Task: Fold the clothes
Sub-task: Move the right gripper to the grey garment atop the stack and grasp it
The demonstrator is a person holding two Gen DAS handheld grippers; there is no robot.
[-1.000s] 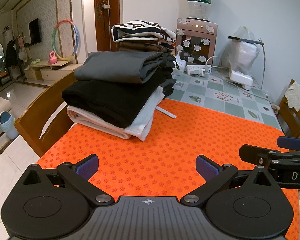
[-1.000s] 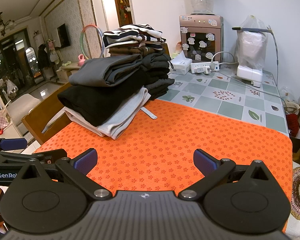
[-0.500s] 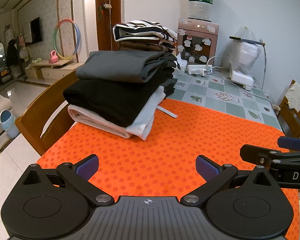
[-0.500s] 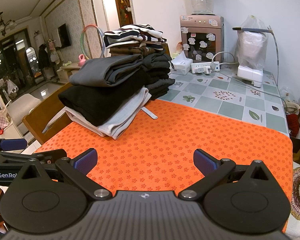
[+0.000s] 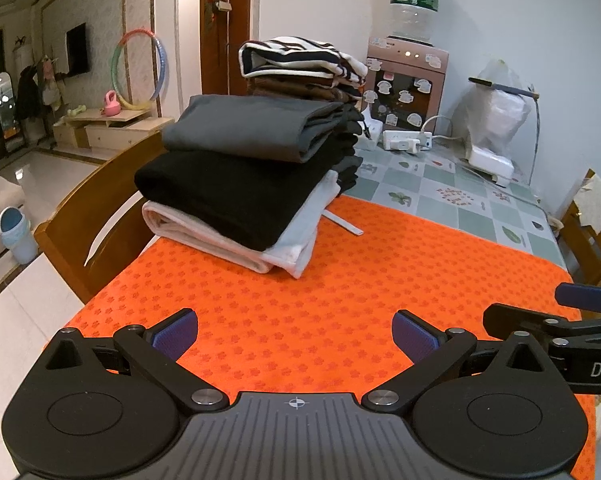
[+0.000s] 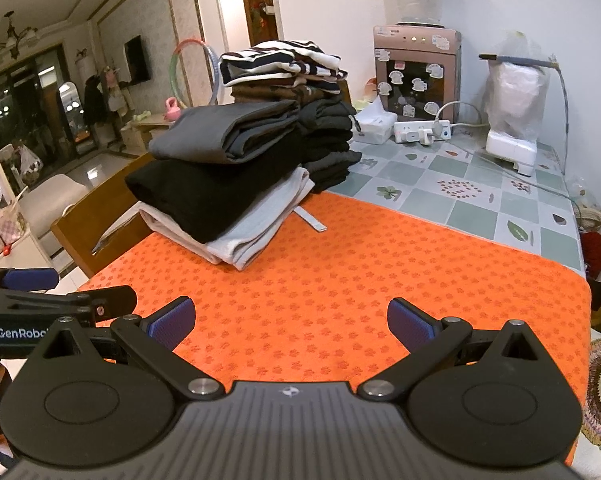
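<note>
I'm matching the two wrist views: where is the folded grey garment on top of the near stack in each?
Left wrist: grey garment, upper centre-left, lying on the black one.
Right wrist: grey garment, upper left of centre.
Shared landmark: water dispenser behind the stacks.

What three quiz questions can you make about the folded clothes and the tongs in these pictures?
1. True or false: the left tongs are holding a shirt.
2. Which piece lies on top of the near pile? A) grey B) white C) black
3. Fill in: the striped top crowns the pile that stands ____ the near one.

Key
1. False. The left tongs and the right tongs are both open and empty above the orange mat.
2. A. The grey piece lies on the black one, with the white at the bottom.
3. Behind.
</note>
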